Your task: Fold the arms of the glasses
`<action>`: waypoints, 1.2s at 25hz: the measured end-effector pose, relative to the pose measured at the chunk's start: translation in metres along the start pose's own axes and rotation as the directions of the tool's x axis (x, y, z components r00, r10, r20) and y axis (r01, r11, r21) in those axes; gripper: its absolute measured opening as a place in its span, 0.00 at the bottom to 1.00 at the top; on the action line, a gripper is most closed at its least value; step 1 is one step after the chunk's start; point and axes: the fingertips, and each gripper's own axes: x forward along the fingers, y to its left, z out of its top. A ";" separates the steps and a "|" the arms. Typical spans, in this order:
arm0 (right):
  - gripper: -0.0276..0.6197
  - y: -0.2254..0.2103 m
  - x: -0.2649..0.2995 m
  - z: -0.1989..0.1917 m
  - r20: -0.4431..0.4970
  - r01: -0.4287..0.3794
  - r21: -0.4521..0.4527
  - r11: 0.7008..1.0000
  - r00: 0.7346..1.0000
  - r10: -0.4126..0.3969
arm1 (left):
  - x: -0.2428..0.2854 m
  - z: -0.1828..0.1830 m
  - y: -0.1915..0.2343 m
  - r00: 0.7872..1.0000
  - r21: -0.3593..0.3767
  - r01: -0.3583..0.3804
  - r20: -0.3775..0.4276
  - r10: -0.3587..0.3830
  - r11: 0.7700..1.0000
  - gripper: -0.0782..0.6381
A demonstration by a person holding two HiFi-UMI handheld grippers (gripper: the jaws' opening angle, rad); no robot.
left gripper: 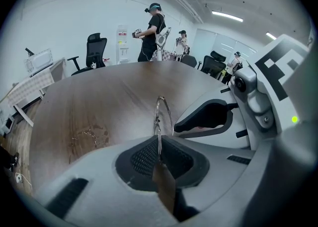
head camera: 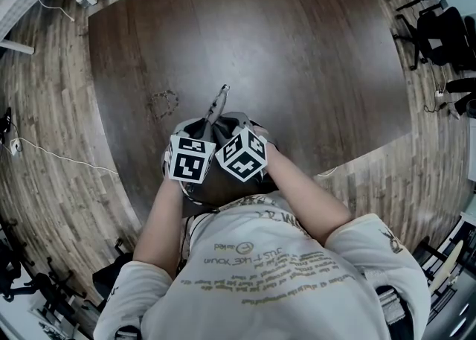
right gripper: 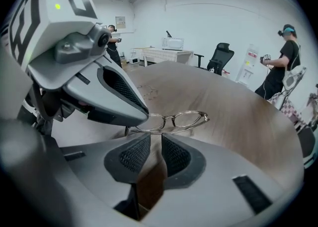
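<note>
Left claw (left gripper: 158,154): clamped on thin-rimmed glasses (right gripper: 179,120) | Right claw (right gripper: 151,152): narrowly parted, empty, just behind them | Head view: claws hide most of the glasses; contact with table (head camera: 297,48) unclear

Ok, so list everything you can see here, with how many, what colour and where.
table: one, dark brown wood, fills the middle of the head view
glasses: one pair, thin pale metal frame, just ahead of the grippers, clamped by the left one
smear: one, pale and ring-like, on the table left of the glasses
office chairs: several, black, around the table
people: at least three, the nearest in black, standing beyond the table's far side
left gripper: one, grey, jaws shut on the glasses
right gripper: one, grey, jaws slightly apart with nothing between, close beside the left gripper
forearms: two, bare, behind the grippers
T-shirt: one, pale grey, bottom of the head view
</note>
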 end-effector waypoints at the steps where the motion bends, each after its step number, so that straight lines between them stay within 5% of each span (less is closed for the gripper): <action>1: 0.17 0.000 0.001 0.001 0.001 0.002 -0.005 1.000 1.000 -0.002 | 0.000 0.000 0.000 1.000 0.001 0.001 0.000 -0.001 1.000 0.15; 18: 0.12 -0.009 -0.015 0.001 0.101 0.008 0.018 1.000 0.995 -0.010 | 0.001 -0.004 0.006 1.000 -0.002 -0.012 0.000 0.012 1.000 0.15; 30: 0.22 0.022 -0.046 -0.064 0.028 -0.232 0.056 0.971 0.973 0.231 | 0.000 -0.003 0.009 1.000 -0.010 -0.023 -0.001 0.023 1.000 0.15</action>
